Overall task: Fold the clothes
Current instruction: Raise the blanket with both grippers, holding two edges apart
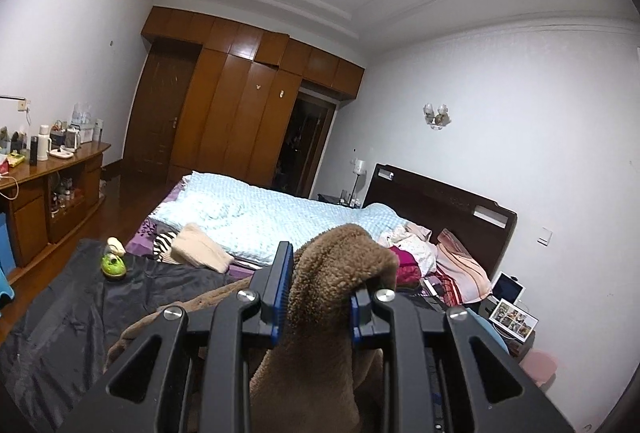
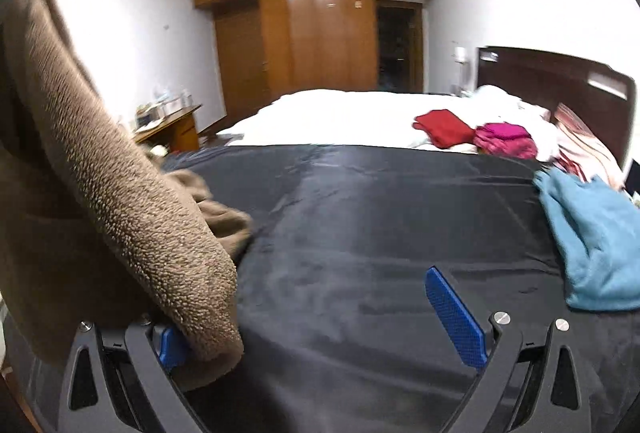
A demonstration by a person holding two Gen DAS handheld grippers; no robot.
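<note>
A brown fleece garment [image 1: 332, 273] is bunched between the blue pads of my left gripper [image 1: 322, 273], which is shut on it and holds it lifted above the bed. The rest of the garment [image 2: 120, 201] hangs down at the left of the right wrist view and trails onto the black sheet [image 2: 360, 217]. There it drapes over the left finger of my right gripper [image 2: 316, 329]. That gripper stands wide open over the sheet, its right pad [image 2: 456, 317] bare and nothing pressed between the pads.
A blue garment [image 2: 592, 245] lies at the sheet's right edge. Red [image 2: 442, 127] and magenta [image 2: 506, 139] clothes sit further back, with a light quilt [image 1: 256, 213] behind. A green toy [image 1: 114, 265] and a cream folded piece [image 1: 200, 247] lie at the left. A wooden desk [image 1: 48, 185] stands beside the bed.
</note>
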